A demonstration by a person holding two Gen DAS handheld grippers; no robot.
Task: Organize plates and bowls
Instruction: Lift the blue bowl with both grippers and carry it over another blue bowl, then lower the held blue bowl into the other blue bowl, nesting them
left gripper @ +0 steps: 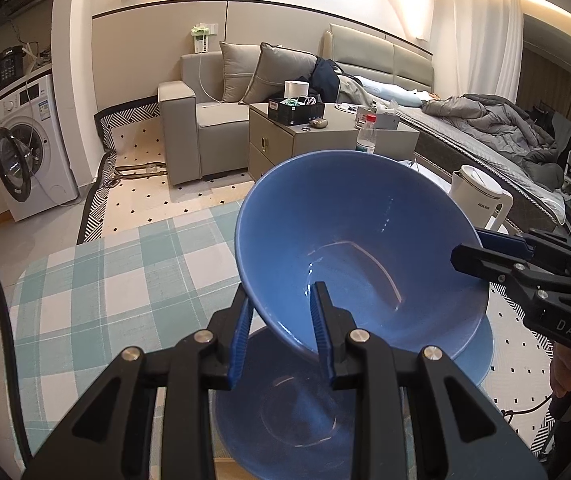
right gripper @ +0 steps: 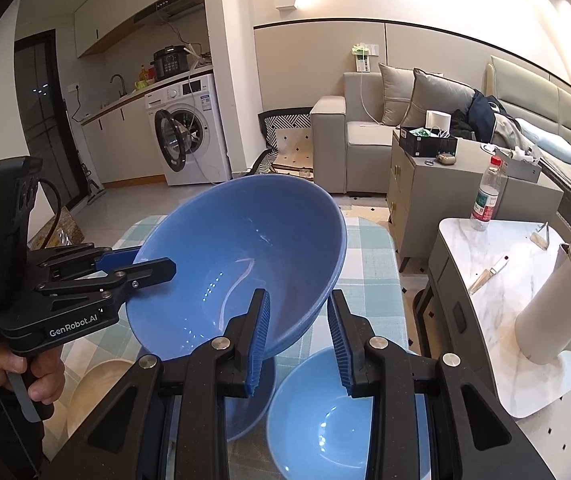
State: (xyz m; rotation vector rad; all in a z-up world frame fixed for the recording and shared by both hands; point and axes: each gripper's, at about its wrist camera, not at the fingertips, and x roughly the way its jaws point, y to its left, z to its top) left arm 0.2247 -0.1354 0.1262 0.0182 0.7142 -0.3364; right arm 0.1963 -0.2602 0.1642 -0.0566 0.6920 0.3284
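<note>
Gripping opposite rims, we carry the deep glossy blue bowl [left gripper: 357, 248] tilted at frame centre, left claw [left gripper: 283, 336] and right claw [right gripper: 299, 340] both clenched, sharing its weight.

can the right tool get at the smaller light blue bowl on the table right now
Probably not yet. The right tool is shut on the rim of the big blue bowl, which the left tool also grips. The light blue bowl lies open below.

Three blue bowls [right gripper: 241, 256], one plate [right gripper: 97, 384]
</note>
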